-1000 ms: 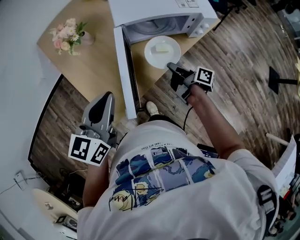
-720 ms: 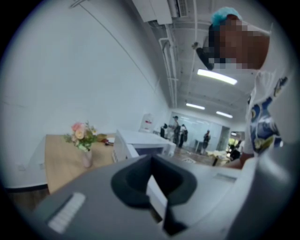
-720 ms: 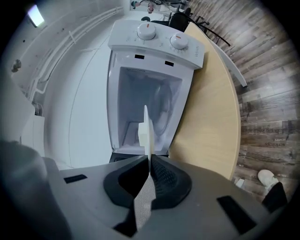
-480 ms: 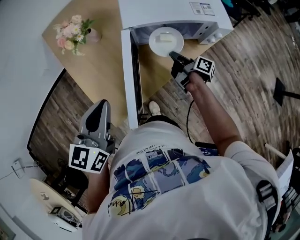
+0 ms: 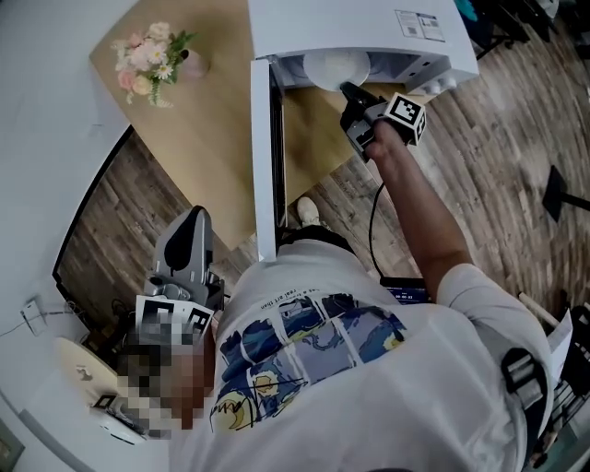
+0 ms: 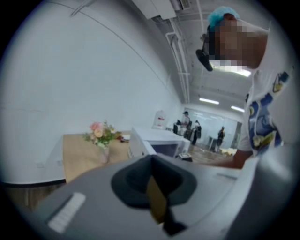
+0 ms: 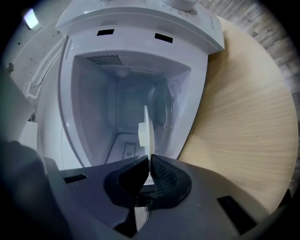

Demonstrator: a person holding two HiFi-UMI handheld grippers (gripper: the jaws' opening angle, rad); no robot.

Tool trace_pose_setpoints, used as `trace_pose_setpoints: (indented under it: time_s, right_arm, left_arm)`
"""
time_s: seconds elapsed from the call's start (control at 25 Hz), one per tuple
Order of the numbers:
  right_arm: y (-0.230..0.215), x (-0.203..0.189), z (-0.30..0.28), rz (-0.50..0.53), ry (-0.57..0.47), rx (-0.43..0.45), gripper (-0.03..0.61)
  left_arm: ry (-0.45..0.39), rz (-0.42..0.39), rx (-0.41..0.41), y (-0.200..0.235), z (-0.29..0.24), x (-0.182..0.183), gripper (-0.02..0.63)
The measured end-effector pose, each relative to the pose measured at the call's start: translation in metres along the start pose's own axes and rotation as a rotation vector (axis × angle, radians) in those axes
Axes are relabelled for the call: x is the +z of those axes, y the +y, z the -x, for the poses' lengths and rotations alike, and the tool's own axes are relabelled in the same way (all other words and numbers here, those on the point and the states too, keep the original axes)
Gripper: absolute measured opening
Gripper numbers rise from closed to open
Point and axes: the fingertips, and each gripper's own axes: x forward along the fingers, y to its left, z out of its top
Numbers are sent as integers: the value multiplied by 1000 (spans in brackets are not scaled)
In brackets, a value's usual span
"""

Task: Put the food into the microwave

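Microwave (image 5: 355,23) stands open. Its door (image 5: 267,157) sticks out toward the person on the cavity's left, edge-on in the head view. The cavity (image 7: 122,108) mouth is wide, w/ free room above and on both sides of the plate (image 7: 149,140). Right gripper (image 7: 146,171) is clenched on the plate's near rim, jaws pinched w/ only that thin rim btwn them. The plate sits in the cavity mouth, partly under the microwave's top in the head view. The food (image 7: 142,133), a small pale block, lies on the plate. Left gripper (image 5: 191,221) hangs low by the person's side, well apart from the table (image 5: 212,120), jaws closed together w/ nothing held. The tabletop beside the microwave is bare out to its curved edge. Microwave: white, smooth, boxy, w/ a perforated vent (image 7: 105,59) in the cavity wall. Plate: white, thin, round. Table: light wood grain. Floor (image 5: 479,184): dark planks. Pink flowers (image 5: 147,60) stand at the table's far corner.
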Motion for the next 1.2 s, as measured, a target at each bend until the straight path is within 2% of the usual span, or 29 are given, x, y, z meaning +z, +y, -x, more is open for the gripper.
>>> trace_pose_setpoints:
  time_s: [0.44,0.72,0.84,0.92,1.04,1.2]
  right_arm:
    - [-9,32,-28,8,-49,-39,15]
    - [-7,33,-34,59,-45,-87,26]
    - [-4,33,-35,148,-38,-128,46]
    - [-2,31,-35,258,-15,-166,61]
    - [4,28,-36,423,38,-221,115]
    - [8,23,-37,555,110,-258,167]
  left_arm:
    - [33,-15,28,3,-6,-6,8]
    - [44,-17,25,3,-9,-9,8]
    - [45,-14,24,3,-10,-10,8]
    - [43,-8,25,4,-11,-11,8]
    - [38,-3,23,4,-11,-11,8]
    - [34,-2,16,2,-11,-12,8]
